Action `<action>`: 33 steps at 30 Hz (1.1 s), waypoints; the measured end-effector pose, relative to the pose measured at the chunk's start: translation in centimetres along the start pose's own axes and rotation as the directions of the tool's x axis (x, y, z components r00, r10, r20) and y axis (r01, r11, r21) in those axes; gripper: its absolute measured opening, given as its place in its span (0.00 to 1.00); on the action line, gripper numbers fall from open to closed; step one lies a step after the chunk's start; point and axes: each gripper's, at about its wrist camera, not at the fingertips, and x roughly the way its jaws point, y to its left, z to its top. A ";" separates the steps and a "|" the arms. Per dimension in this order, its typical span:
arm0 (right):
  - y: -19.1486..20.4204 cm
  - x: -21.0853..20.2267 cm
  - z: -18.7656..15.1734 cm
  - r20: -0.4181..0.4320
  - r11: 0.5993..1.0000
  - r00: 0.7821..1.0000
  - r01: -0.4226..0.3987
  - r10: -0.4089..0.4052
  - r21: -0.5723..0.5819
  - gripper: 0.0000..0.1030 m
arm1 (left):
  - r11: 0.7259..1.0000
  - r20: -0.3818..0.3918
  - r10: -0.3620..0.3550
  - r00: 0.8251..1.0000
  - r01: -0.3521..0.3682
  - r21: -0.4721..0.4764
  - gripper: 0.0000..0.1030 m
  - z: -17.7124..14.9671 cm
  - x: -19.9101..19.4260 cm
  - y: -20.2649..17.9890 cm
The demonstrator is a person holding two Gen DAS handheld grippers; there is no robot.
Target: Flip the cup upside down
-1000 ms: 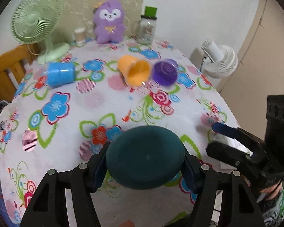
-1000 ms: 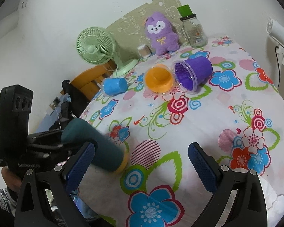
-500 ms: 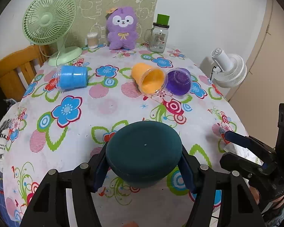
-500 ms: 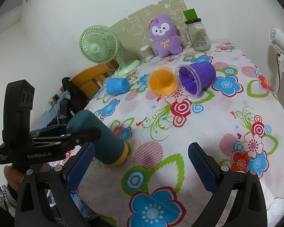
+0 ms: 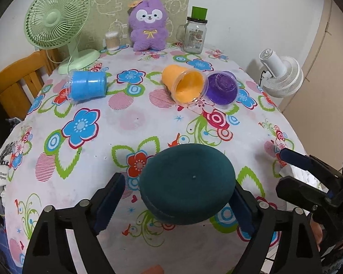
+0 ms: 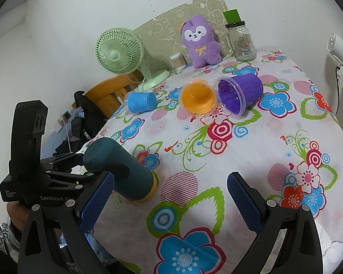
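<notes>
Left gripper had opened off the teal cup, which a second ago it clamped; left pad clearly off, right contact unclear. Cup stood base-up, rim on the cloth near the front edge, slightly tilted — flip looked basically done, only withdrawal left. Right gripper was spread wide, empty, unchanged.

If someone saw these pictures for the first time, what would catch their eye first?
Probably the dark teal cup between the left gripper's fingers, base toward the camera, rim down near the table's front edge. Next, the orange cup and purple cup lying tipped side by side mid-table on the loud flowered cloth.
</notes>
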 end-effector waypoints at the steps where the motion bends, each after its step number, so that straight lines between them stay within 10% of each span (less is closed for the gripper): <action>1: 0.1 0.0 0.0 0.000 1.000 1.000 0.007 -0.007 -0.002 0.97 | 1.000 0.004 0.000 1.000 0.000 -0.001 0.88 0.0 -0.1 0.0; 33: 5.7 -3.6 1.6 0.138 0.982 0.984 0.133 -0.114 -0.138 1.00 | 0.999 0.130 0.027 0.991 -0.024 -0.023 1.00 -0.7 -5.8 0.3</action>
